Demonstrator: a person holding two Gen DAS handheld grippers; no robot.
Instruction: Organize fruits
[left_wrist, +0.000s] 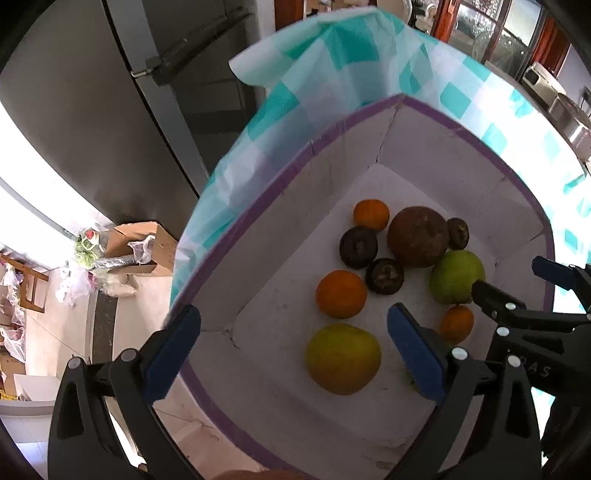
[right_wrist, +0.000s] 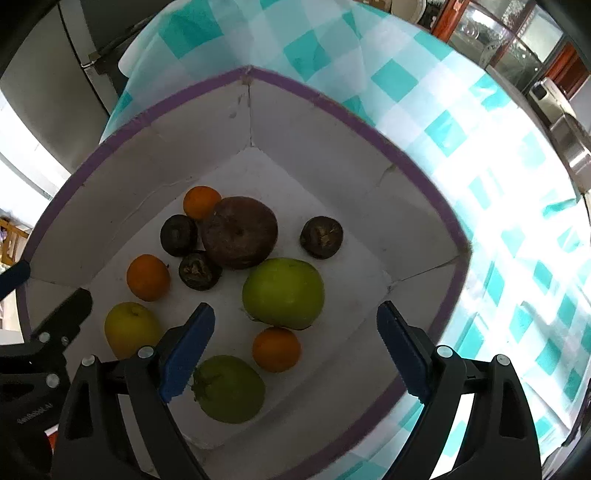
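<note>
A white box with a purple rim (left_wrist: 354, 125) (right_wrist: 332, 107) holds several fruits: three oranges, dark round fruits, one large brown fruit (left_wrist: 417, 236) (right_wrist: 240, 230), green apples (right_wrist: 282, 293) (left_wrist: 456, 275) and a yellow-green fruit (left_wrist: 343, 358) (right_wrist: 129, 328). My left gripper (left_wrist: 291, 354) is open and empty above the box's near left corner. My right gripper (right_wrist: 295, 350) is open and empty above a small orange (right_wrist: 277, 349) and a green apple (right_wrist: 229, 387). The right gripper also shows at the right edge of the left wrist view (left_wrist: 517, 295).
The box stands on a table with a teal and white checked cloth (right_wrist: 498, 184) (left_wrist: 295, 110). A steel fridge (left_wrist: 92, 129) stands to the left. Cardboard boxes and plastic bags (left_wrist: 122, 254) lie on the floor below. A counter with appliances (right_wrist: 554, 99) is at the far right.
</note>
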